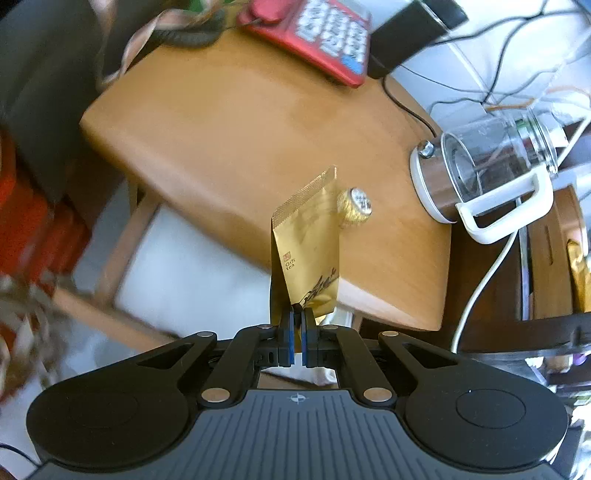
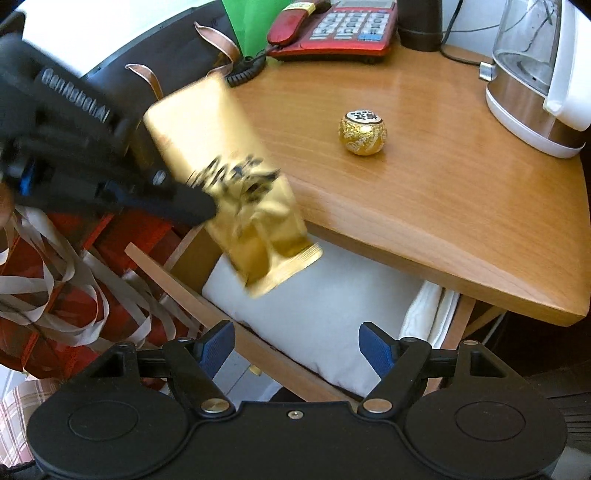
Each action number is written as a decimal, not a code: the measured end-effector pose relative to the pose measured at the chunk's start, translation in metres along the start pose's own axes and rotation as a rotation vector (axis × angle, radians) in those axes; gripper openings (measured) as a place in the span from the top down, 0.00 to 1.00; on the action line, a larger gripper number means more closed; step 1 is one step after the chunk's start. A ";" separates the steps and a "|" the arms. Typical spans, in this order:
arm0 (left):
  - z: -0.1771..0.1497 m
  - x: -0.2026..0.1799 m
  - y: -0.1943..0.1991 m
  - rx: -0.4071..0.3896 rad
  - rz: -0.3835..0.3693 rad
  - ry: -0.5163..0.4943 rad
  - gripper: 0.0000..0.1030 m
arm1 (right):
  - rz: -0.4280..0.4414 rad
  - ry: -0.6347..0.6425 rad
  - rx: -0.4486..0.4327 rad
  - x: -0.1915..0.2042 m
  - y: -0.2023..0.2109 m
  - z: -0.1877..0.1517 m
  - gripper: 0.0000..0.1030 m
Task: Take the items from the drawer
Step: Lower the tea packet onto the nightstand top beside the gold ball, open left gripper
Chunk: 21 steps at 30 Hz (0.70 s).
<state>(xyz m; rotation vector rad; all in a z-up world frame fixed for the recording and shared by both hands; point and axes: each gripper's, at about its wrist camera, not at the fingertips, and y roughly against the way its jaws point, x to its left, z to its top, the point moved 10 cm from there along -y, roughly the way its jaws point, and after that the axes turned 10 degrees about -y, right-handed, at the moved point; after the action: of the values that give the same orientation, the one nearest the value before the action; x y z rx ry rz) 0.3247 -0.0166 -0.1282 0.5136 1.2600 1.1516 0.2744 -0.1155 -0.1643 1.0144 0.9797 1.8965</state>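
The left claw [image 1: 296, 325] is pinched tight on the bottom edge of a flat gold foil tea sachet [image 1: 308, 243] that stands straight up at twelve o'clock from its pads, printed "Gift tea" above a black brush-script mark; the same sachet is motion-blurred in the right wrist view, its writing unreadable there. The right claw [image 2: 297, 350] gapes wide and empty above the open wooden drawer [image 2: 236, 332] lined with white cloth, the sachet at about eleven o'clock from it. Farther off on the wooden tabletop [image 2: 424, 192] sit a small gold foil-wrapped ball [image 2: 363, 132] with an illegible white top label, a glass and white electric kettle [image 2: 535, 81] cut off at two o'clock, and a red push-button telephone [image 2: 332, 29] cropped at twelve.
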 end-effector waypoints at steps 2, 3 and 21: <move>0.009 -0.002 0.000 0.005 0.005 -0.054 0.98 | 0.004 -0.005 -0.002 0.001 -0.003 0.001 0.30; 0.015 -0.001 -0.003 0.011 0.009 -0.077 0.98 | 0.007 -0.008 -0.003 0.002 -0.005 0.002 0.30; 0.070 0.005 -0.048 0.065 0.095 -0.233 0.97 | 0.052 -0.090 -0.040 -0.011 -0.009 0.005 0.30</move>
<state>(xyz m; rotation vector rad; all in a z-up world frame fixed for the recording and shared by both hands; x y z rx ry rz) 0.4071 -0.0121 -0.1503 0.7412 1.0825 1.0975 0.2853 -0.1200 -0.1739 1.1015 0.8681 1.8885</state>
